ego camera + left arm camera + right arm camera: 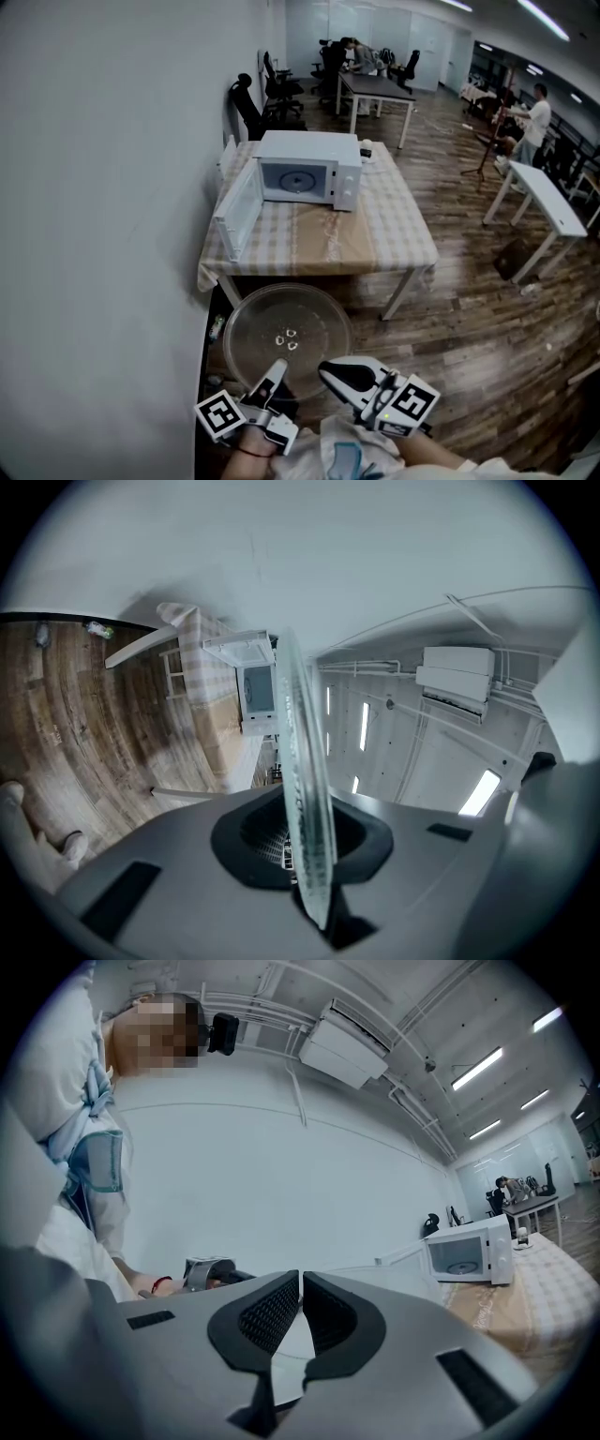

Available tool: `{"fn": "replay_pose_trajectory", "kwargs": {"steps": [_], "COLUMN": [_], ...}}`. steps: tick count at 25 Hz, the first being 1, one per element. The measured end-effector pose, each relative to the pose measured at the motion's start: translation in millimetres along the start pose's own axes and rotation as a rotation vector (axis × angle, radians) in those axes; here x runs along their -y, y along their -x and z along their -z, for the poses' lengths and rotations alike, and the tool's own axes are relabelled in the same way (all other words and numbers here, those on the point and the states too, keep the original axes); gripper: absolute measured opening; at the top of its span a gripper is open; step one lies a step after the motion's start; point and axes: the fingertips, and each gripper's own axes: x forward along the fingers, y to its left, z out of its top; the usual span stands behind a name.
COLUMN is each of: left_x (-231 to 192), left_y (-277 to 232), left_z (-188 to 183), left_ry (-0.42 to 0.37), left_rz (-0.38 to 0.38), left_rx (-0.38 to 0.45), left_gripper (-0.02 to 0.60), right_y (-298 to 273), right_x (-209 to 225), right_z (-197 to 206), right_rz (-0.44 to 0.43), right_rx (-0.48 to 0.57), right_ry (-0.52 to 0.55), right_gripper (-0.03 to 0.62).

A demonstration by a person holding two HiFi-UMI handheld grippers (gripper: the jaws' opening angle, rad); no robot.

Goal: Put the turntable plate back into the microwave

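Observation:
The clear glass turntable plate point(286, 333) is held low in front of me, roughly level. My left gripper point(277, 370) is shut on its near rim; in the left gripper view the plate point(302, 761) runs edge-on between the pads. My right gripper point(325, 370) is shut with nothing in it, its tip right beside the plate's near rim. In the right gripper view the pads meet point(301, 1283) and the plate point(286, 1340) shows pale behind them. The white microwave point(307, 169) stands on a table farther ahead, its door point(234, 214) swung open to the left.
The table point(375, 239) wears a checked cloth. A white wall point(103, 206) runs along my left. Wooden floor lies to the right, with white desks point(539, 192), office chairs point(253, 108) and people farther back. The microwave also shows small point(258, 688) point(469, 1252).

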Motion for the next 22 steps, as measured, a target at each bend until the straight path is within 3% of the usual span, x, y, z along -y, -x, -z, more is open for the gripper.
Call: {"fn": "replay_pose_trajectory", "kwargs": {"steps": [22], "left_x": [-7.6], "left_y": [-1.4], "left_z": [-6.0], "left_ry": [0.024], "left_rz": [-0.004], "left_rx": [-0.045], "left_gripper": [0.023], "right_y": [-6.9], "right_x": [6.0], "right_z": [4.1], "right_rz": [0.038], "right_rx": [-0.010], "right_ry": [-0.007], "right_gripper": [0.035]}}
